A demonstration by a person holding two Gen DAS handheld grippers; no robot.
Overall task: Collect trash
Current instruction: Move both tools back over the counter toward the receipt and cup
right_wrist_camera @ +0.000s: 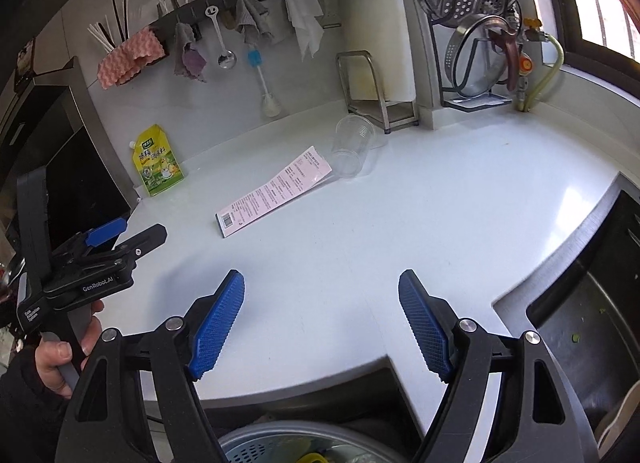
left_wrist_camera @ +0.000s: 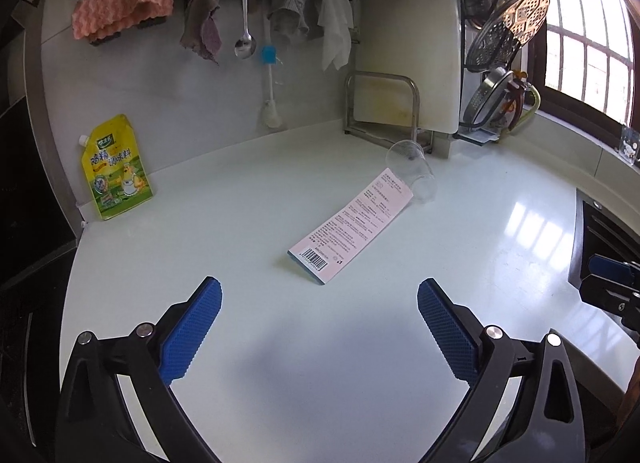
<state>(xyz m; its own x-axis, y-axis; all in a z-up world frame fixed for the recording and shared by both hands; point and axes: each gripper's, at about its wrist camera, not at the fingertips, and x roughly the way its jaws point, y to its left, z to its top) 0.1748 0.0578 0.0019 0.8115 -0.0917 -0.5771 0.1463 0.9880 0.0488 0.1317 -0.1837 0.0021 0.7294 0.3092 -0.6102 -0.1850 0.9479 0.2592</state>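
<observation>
Trash on the white counter is a long pink printed packet with a barcode at its near end, lying flat mid-counter, and a clear plastic cup tipped on its side, touching the packet's far end. A yellow seasoning pouch leans upright against the back wall, well apart to the left.

Left gripper hovers above the counter, pointed at the packet's barcode end, its blue pads spread wide with nothing between them. In the right wrist view the person's left hand grips its handle low at the left edge.

Right gripper is held over the counter's near edge, aimed toward the packet and cup, jaws likewise wide apart and holding nothing. Below it sits a bin with scraps inside; a sink lies to the right.
</observation>
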